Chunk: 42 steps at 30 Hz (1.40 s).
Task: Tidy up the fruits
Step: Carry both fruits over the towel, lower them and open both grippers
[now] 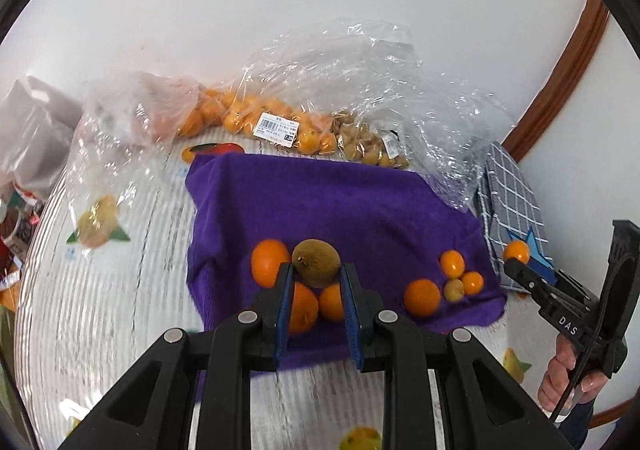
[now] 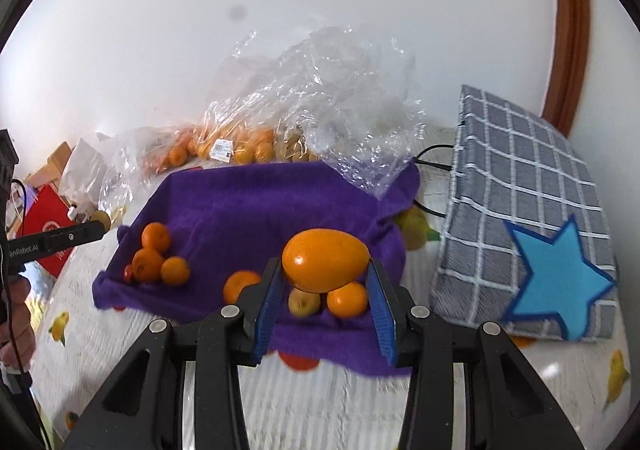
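My left gripper [image 1: 316, 269] is shut on a brown kiwi [image 1: 316, 260], held just above a purple cloth [image 1: 360, 202]. Under it three oranges [image 1: 269, 262] lie close together on the cloth. To the right lies a second cluster of small orange fruits [image 1: 421, 297] with one yellowish fruit among them. My right gripper [image 2: 324, 265] is shut on a smooth oval orange fruit [image 2: 325, 264], above that second cluster [image 2: 347, 299]. In the left wrist view the right gripper [image 1: 514, 264] shows at the right edge with its fruit [image 1: 517, 251]. The left gripper [image 2: 98, 230] appears at the left of the right wrist view.
Clear plastic bags of oranges [image 1: 256, 114] and small tan fruits [image 1: 372, 146] lie behind the cloth against a white wall. A grey checked cloth with a blue star [image 2: 520, 190] sits to the right. A red box [image 2: 48, 218] and clutter are at far left.
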Tool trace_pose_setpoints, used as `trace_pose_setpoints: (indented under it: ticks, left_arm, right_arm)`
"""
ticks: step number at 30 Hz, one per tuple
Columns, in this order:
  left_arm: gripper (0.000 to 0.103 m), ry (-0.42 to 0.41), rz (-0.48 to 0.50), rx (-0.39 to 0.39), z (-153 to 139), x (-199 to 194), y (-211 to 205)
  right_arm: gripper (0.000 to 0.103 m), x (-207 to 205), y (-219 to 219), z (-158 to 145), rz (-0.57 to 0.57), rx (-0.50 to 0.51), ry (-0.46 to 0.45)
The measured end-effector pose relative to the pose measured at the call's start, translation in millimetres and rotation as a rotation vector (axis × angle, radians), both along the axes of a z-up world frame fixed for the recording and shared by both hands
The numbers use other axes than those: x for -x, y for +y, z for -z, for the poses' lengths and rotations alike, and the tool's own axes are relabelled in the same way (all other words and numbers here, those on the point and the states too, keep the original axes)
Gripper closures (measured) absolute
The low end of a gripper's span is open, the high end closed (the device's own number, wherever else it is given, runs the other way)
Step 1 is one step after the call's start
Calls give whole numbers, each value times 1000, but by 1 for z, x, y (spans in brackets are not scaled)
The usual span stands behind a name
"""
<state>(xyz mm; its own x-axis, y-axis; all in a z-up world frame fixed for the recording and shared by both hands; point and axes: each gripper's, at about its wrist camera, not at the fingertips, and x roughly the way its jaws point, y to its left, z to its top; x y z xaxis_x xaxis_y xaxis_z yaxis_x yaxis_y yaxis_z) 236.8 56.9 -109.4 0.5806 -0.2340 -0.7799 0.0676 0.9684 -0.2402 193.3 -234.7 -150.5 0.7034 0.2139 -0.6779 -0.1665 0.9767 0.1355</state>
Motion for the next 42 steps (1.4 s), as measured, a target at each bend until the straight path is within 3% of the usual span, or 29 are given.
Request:
trace_pose_setpoints:
  ticks: [10, 17, 27, 34, 42]
  left_arm:
    - [80, 57, 18, -18, 27, -43, -8]
    - [80, 81, 49, -38, 39, -56, -21]
    - [80, 145, 82, -94, 55, -70, -41]
    - [80, 187, 78, -134, 63, -73, -51]
    - [80, 228, 64, -121, 68, -70, -55]
  right_arm:
    - [61, -75, 11, 36, -17, -9, 95]
    - [61, -101, 13, 55, -13, 1, 165]
    - [61, -105, 22, 66, -34, 41, 211]
    - [57, -84, 18, 49, -24, 87, 169]
    - [53, -51, 7, 31, 16, 142, 126]
